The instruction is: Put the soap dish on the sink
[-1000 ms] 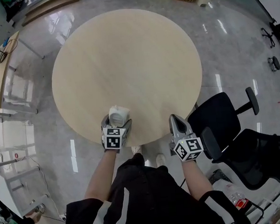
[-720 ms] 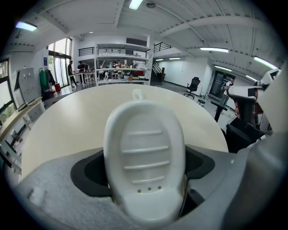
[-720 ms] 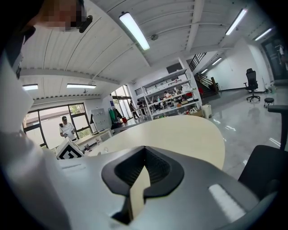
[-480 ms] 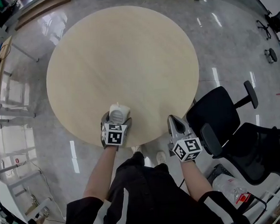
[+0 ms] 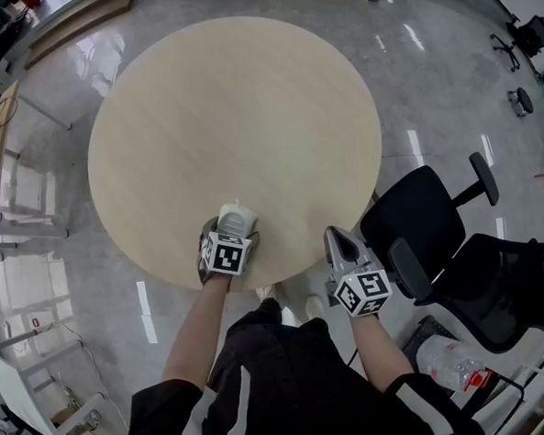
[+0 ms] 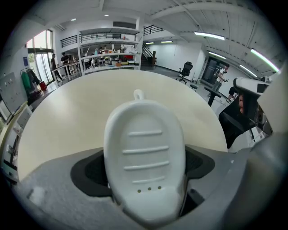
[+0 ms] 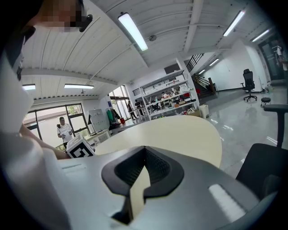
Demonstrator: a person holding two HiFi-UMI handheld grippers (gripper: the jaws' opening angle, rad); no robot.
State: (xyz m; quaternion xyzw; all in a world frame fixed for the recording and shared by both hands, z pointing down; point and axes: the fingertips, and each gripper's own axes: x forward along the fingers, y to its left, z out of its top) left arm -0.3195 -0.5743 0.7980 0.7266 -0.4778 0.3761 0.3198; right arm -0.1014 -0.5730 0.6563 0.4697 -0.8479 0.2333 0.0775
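Soap dish of white, oval, ribbed plastic (image 6: pixel 145 155) is pinched in the wide-spread left tongs (image 5: pixel 229 231), low centre of the head view, above the round pale wooden desk's (image 5: pixel 234 122) lower edge. Right tongs (image 5: pixel 340 238), pressed together and empty, hover just off that rim.

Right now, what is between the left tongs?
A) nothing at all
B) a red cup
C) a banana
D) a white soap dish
D: the left gripper view shows a white soap dish filling the gap of the left tongs, its sides against both pads.
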